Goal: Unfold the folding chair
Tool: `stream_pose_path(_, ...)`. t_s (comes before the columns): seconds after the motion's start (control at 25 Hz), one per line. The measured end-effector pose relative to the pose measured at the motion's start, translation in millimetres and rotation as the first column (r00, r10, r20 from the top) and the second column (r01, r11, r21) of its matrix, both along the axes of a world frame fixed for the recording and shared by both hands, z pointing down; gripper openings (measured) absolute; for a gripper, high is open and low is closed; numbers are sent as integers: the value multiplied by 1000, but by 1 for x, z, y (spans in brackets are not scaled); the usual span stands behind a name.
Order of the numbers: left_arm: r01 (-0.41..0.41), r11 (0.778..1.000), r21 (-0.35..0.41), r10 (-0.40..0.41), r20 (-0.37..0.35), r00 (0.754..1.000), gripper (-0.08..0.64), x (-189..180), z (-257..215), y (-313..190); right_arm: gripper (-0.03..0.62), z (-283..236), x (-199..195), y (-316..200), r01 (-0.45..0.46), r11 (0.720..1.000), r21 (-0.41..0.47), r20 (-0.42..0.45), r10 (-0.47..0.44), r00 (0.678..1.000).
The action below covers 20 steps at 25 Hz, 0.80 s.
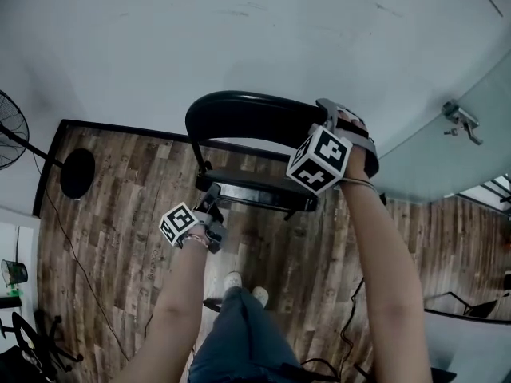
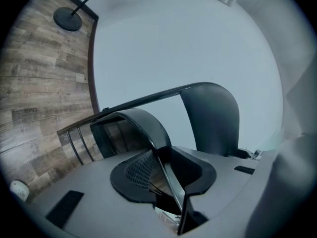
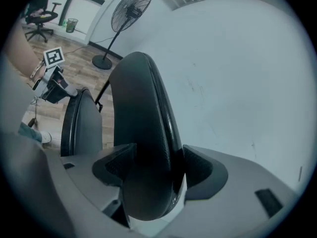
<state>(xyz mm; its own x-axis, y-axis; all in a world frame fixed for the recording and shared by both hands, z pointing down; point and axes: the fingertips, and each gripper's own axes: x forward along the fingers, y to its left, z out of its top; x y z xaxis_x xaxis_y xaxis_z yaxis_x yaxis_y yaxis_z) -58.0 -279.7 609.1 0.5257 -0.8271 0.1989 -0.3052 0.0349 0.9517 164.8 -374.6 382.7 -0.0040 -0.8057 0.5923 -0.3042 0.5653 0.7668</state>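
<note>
Right tool is clamped round the curved black plastic backrest of the black folding chair, left tool pinched nearly shut on its thin dark seat edge. It's stood on the wood-plank floor, seat seemingly barely swung out; most unfolding is left.

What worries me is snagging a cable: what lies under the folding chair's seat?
Around the seat only wood floor shows; a cable lies nearer the person. The seat itself covers the floor and legs straight beneath it.

The folding chair stands before the wall, fan at left.
</note>
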Motion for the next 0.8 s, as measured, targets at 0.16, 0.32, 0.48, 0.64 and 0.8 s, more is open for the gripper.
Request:
stream_pose_path(0.16, 39, 999, -14, -40, -38, 999, 101, -9, 20, 42, 302, 10, -1, -3, 19, 998, -63, 7, -18, 1000)
stream_pose_path(0.32, 49, 998, -29, -51, -58, 997, 112, -16, 42, 72, 302, 21, 1, -7, 18, 997, -80, 14, -17, 1000)
stream_pose_path(0.48, 106, 994, -1, -105, -97, 990, 117, -24, 57, 96, 305, 28, -2, -5, 20, 996, -85, 23, -18, 1000)
stream_pose_path(0.64, 132, 991, 23, -127, -138, 982, 118, -23, 64, 111, 305, 32, -3, 0, 26, 996, -82, 27, -24, 999)
stream_pose_path(0.8, 145, 989, 22, -139, -165, 976, 120, -26, 78, 132, 305, 40, -4, 8, 43, 995, -88, 37, -40, 999)
